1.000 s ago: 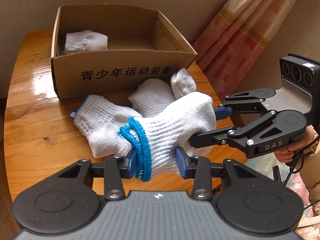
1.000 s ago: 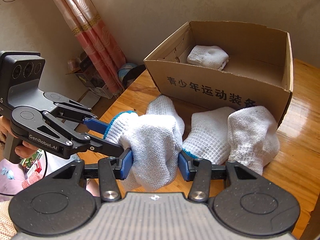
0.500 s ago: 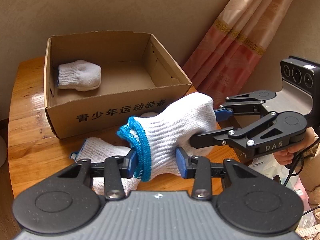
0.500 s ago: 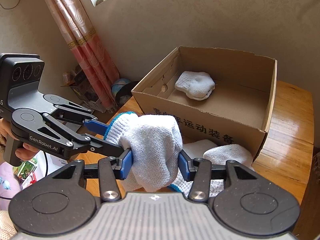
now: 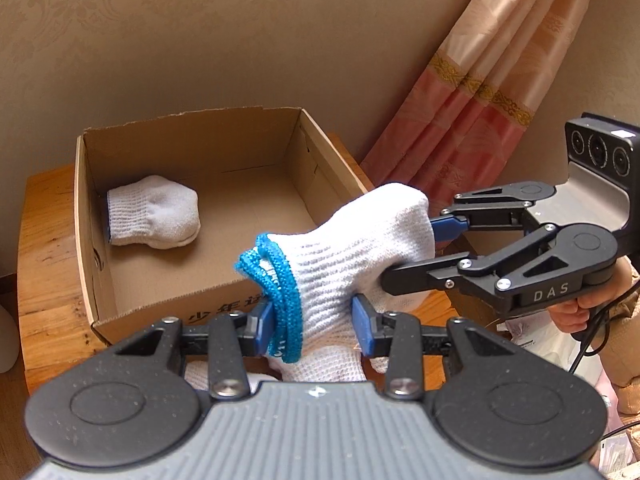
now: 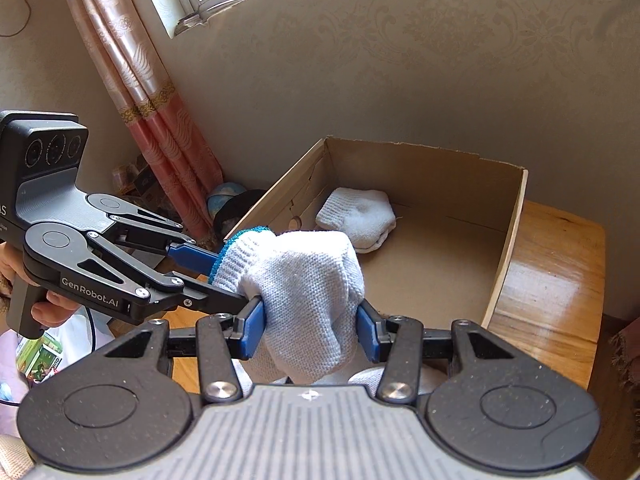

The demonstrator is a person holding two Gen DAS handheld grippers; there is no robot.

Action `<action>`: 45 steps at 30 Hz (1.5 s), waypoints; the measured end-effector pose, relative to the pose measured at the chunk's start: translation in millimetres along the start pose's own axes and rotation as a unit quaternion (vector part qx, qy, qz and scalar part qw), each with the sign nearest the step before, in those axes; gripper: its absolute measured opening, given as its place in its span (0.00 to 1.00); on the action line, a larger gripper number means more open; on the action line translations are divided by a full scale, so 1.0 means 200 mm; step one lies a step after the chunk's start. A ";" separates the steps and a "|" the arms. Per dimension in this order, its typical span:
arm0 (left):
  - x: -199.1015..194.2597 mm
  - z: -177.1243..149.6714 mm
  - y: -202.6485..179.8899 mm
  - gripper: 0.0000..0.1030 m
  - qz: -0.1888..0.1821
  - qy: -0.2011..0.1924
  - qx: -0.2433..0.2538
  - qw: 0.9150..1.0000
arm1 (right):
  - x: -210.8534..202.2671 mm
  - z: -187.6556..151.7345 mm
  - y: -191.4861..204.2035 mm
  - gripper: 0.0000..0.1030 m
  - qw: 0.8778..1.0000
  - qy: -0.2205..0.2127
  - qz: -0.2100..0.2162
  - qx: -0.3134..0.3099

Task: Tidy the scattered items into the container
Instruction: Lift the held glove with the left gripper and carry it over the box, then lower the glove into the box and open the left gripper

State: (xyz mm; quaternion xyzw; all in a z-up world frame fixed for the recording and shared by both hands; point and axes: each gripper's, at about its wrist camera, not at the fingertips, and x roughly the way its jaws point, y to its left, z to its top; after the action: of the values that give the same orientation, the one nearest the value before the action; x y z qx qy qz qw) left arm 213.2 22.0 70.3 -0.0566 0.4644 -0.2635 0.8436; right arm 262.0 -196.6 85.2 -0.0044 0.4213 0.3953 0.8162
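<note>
A white knit glove with a blue cuff (image 5: 352, 256) hangs in the air over the front wall of the open cardboard box (image 5: 92, 240). Both grippers hold it. My left gripper (image 5: 316, 324) is shut on its cuff end. My right gripper (image 5: 416, 252) comes in from the right and is shut on its fingertip end. In the right wrist view the same glove (image 6: 308, 288) fills the right gripper (image 6: 310, 330), with the left gripper (image 6: 216, 276) clamped on it from the left. One folded white glove (image 5: 154, 212) lies inside the box (image 6: 508, 240).
The box sits on a wooden table (image 6: 552, 280) against a patterned wall. Bits of other white gloves (image 6: 400, 376) show on the table below the grippers. A pink curtain (image 5: 480, 100) hangs at the right, with clutter on the floor (image 6: 36, 356) beyond the table edge.
Both grippers have lifted the glove off the table and carried it toward the box. The loose gloves on the table have dropped almost out of sight below.
</note>
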 end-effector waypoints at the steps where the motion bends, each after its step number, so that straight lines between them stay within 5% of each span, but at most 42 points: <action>1: 0.01 0.02 0.01 0.37 0.000 -0.001 0.000 1.000 | 0.00 0.02 -0.01 0.52 1.000 -0.002 0.000 0.002; 25: 0.47 0.52 0.30 0.37 0.021 0.026 -0.024 0.999 | 0.37 0.45 -0.44 0.53 0.997 0.024 -0.058 0.036; 45: 0.84 0.58 0.50 0.37 0.001 0.078 -0.075 0.994 | 0.68 0.48 -0.62 0.53 0.987 0.089 -0.114 0.064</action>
State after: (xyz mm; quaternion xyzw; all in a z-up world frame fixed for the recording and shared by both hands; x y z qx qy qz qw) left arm 418.8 6.8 -26.5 -0.0985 0.5477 -0.2309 0.7982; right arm 453.3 -162.6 12.0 -0.0356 0.5133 0.2704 0.8137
